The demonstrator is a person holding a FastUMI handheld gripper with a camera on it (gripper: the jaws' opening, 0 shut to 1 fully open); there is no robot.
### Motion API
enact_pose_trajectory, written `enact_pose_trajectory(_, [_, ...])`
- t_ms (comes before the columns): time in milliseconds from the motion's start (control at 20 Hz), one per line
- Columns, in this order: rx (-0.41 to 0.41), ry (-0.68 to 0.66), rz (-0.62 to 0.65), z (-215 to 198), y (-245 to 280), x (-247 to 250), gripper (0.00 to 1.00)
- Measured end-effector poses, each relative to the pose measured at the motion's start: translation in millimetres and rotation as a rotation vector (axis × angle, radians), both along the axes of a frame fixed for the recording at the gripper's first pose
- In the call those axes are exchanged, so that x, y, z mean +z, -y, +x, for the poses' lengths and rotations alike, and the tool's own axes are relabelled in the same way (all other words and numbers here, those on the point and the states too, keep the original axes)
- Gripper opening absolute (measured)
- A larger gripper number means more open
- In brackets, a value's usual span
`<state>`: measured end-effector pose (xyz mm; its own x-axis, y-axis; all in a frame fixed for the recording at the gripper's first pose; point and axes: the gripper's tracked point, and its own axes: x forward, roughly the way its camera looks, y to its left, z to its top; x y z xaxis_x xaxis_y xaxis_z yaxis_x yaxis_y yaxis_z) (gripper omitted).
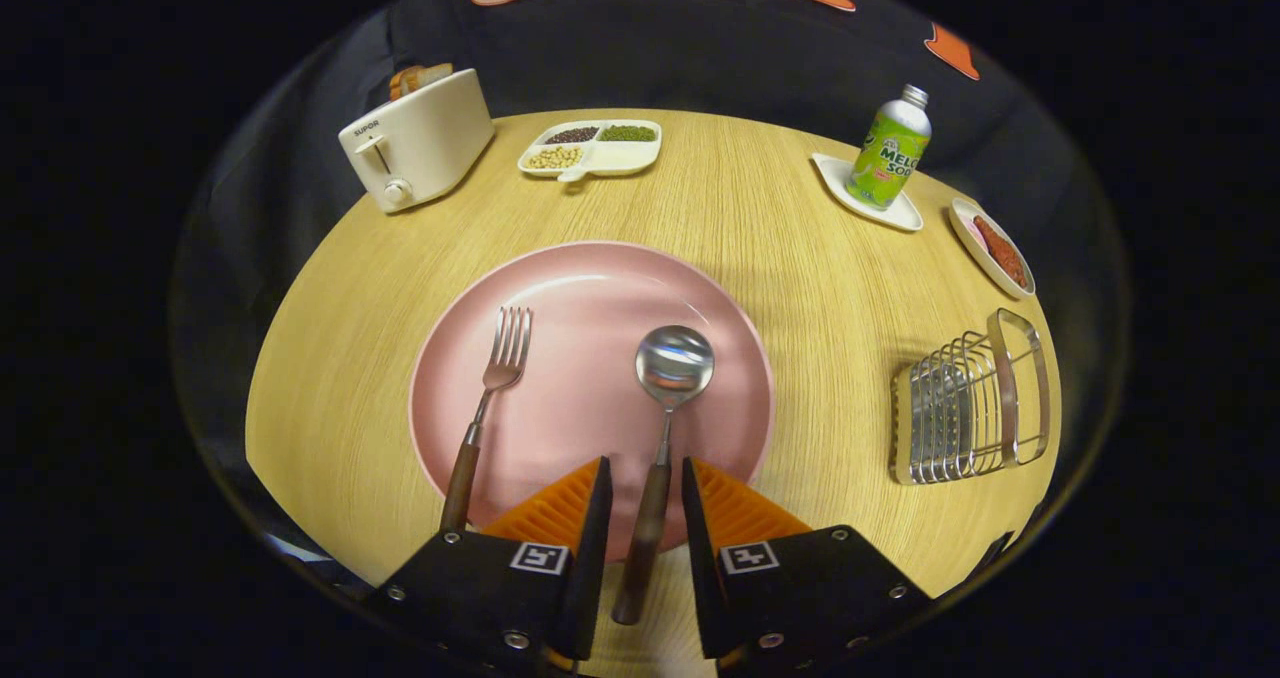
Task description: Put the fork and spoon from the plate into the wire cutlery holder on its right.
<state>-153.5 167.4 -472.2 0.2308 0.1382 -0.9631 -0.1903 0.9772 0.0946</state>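
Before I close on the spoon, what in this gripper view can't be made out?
- Contact: the gripper fingers straddle the spoon handle with gaps showing; whether the pads touch it lower down is hidden by the gripper body.
- Fork: the handle's end goes behind the left finger's housing.
- Wire cutlery holder: it looks tipped on its side; its inside is too distorted to judge.
- Far small dish: contents too small to identify.

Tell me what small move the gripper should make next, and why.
Probably close the fingers on the spoon. Its wooden handle already lies in the gap between the open gripper fingers, with space on both sides, so neither finger presses on it yet. The spoon and the fork both lie on the pink plate, and the wire cutlery holder stands to the right.
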Motion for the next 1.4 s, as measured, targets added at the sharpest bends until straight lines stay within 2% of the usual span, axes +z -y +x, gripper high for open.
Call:
enact_pose_trajectory(150, [-0.018,-0.026,-0.064,0,7,-5,0.19])
enact_pose_trajectory(350, [-0.065,-0.051,-0.073,0,7,-1,0.08])
enact_pose_trajectory(750, [-0.202,0.065,-0.039,14,14,49,0.06])
enact_pose_trajectory(1000, [-0.277,0.158,-0.039,24,50,99,0.06])
enact_pose_trajectory(1200, [-0.271,0.220,-0.057,34,92,133,0.06])
enact_pose_trajectory(1400, [-0.265,0.227,-0.081,41,137,153,0.06])
